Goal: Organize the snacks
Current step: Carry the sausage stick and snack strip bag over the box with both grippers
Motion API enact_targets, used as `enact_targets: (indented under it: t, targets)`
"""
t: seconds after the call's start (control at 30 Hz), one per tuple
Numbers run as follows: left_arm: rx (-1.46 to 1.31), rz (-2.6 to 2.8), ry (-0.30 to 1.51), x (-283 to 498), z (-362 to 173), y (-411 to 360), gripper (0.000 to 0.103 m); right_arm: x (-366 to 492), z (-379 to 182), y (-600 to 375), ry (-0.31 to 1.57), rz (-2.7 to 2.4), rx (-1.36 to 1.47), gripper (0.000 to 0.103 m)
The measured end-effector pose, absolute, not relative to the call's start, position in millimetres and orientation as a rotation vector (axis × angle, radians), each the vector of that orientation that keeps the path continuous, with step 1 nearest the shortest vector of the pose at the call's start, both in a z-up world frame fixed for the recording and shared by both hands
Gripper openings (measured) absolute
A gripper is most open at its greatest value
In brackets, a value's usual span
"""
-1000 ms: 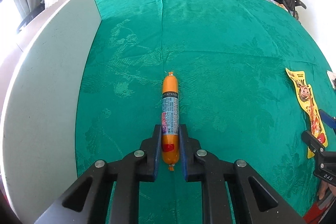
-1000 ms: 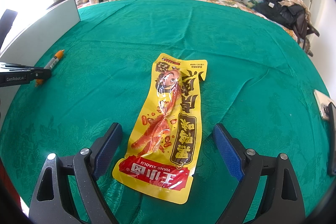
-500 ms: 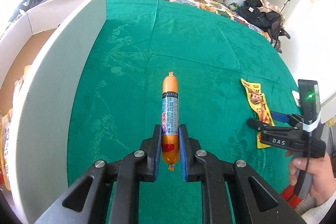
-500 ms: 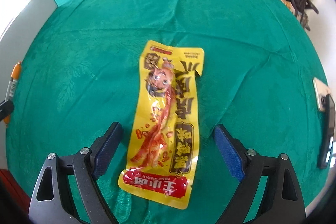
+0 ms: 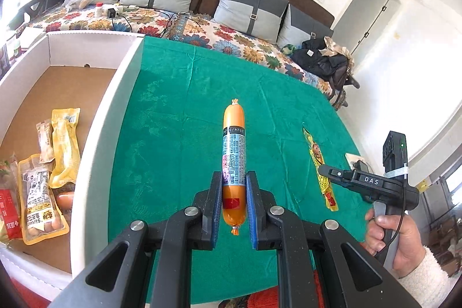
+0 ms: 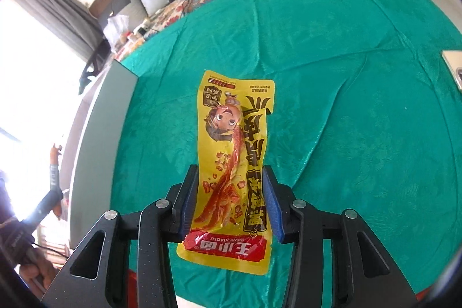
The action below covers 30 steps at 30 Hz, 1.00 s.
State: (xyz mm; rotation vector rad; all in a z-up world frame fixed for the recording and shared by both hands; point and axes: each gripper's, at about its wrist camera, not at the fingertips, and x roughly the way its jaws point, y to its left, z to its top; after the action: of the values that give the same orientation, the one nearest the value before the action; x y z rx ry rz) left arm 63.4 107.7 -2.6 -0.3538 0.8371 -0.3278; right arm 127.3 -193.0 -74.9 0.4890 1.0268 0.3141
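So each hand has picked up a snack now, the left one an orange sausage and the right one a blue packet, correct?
Nearly. The right gripper holds a yellow packet, not a blue one; only its fingers' pads are blue, as the right wrist view shows. The left gripper does hold the orange sausage.

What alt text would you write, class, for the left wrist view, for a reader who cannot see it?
The left gripper is shut on an orange sausage stick, held above a green cloth. To the left stands an open cardboard box holding packaged snacks; at right, a hand holds the right gripper on a yellow snack packet.
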Motion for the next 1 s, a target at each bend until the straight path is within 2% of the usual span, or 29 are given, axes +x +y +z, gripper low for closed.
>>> enact_targets:
  t: [0.17,0.33,0.5,0.63,0.67,0.7,0.73,0.77,0.83,0.9,0.97,1.0]
  targets:
    - [-0.387,-0.215,0.764,54.4,27.4,182.4,0.015,122.0,-14.2,-134.3,0.946,0.48,0.471,0.045]
    - [-0.386,-0.042,0.759,52.0,26.0,266.2,0.015,119.5,33.9,-29.2,0.899,0.682,0.388,0.045]
    - [-0.354,0.11,0.828,49.4,-7.2,320.5,0.015,112.1,46.8,79.8,0.88,0.816,0.234,0.046]
    - [-0.317,0.167,0.877,40.4,-39.4,332.7,0.015,111.4,20.9,144.3,0.905,0.85,0.144,0.047]
    - [-0.306,0.178,0.882,37.8,-45.1,333.5,0.018,111.6,10.8,154.4,0.912,0.855,0.124,0.049]
    - [-0.296,0.181,0.888,35.4,-50.0,333.7,0.022,112.5,-0.3,163.9,0.925,0.855,0.11,0.055]
    - [-0.283,0.188,0.897,37.9,-53.4,331.1,0.039,112.1,-12.7,171.0,0.946,0.854,0.1,0.057]
    - [-0.27,0.202,0.9,35.5,-56.0,330.5,0.065,111.4,-25.2,176.6,0.98,0.853,0.091,0.057]
    - [-0.244,0.229,0.86,25.1,-53.4,327.6,0.084,109.4,-43.0,176.0,1.032,0.849,0.091,0.057]
    - [-0.213,0.248,0.805,13.3,-46.5,322.7,0.086,108.8,-40.1,165.5,1.0,0.832,0.11,0.057]
    - [-0.179,0.269,0.779,8.3,-36.6,317.1,0.093,106.8,-23.0,153.1,0.933,0.815,0.107,0.057]
    - [-0.158,0.278,0.764,6.4,-30.4,312.9,0.094,105.3,-13.3,145.8,0.896,0.803,0.101,0.064]
